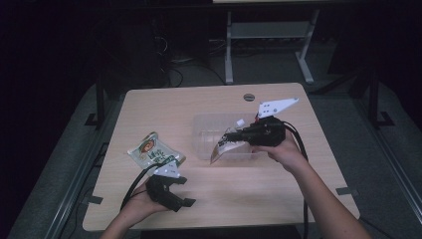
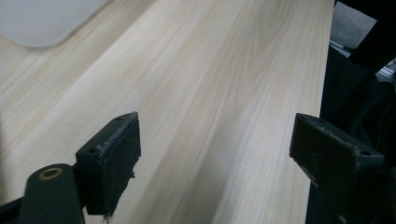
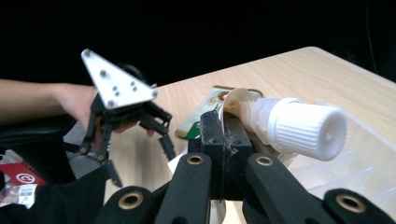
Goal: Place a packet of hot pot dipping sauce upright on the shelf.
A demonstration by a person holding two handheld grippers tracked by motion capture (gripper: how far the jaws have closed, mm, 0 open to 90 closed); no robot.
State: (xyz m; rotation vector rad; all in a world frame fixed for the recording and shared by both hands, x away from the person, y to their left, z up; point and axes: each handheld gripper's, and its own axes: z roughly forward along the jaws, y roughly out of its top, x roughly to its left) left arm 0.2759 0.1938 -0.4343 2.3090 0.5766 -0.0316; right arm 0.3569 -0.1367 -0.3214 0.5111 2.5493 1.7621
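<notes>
My right gripper (image 1: pixel 230 138) (image 3: pixel 225 126) is shut on the top edge of a spout pouch (image 1: pixel 219 150), just beside its white screw cap (image 3: pixel 299 128). The pouch hangs over the near edge of a clear plastic bin (image 1: pixel 204 128) (image 3: pixel 369 158). My left gripper (image 1: pixel 180 203) (image 2: pixel 215 154) is open low over the table's front left, with bare wood between its jaws. The right gripper view has that left gripper (image 3: pixel 140 161) farther off, held by a hand. A green printed pouch (image 1: pixel 152 149) (image 3: pixel 205 109) lies flat on the table just beyond the left gripper.
The light wooden table (image 1: pixel 239 189) (image 2: pixel 210 70) has a round cable hole (image 1: pixel 249 97) near its far edge. A corner of the clear bin (image 2: pixel 42 21) is at the upper left of the left gripper view. Dark floor and desk legs lie beyond the table.
</notes>
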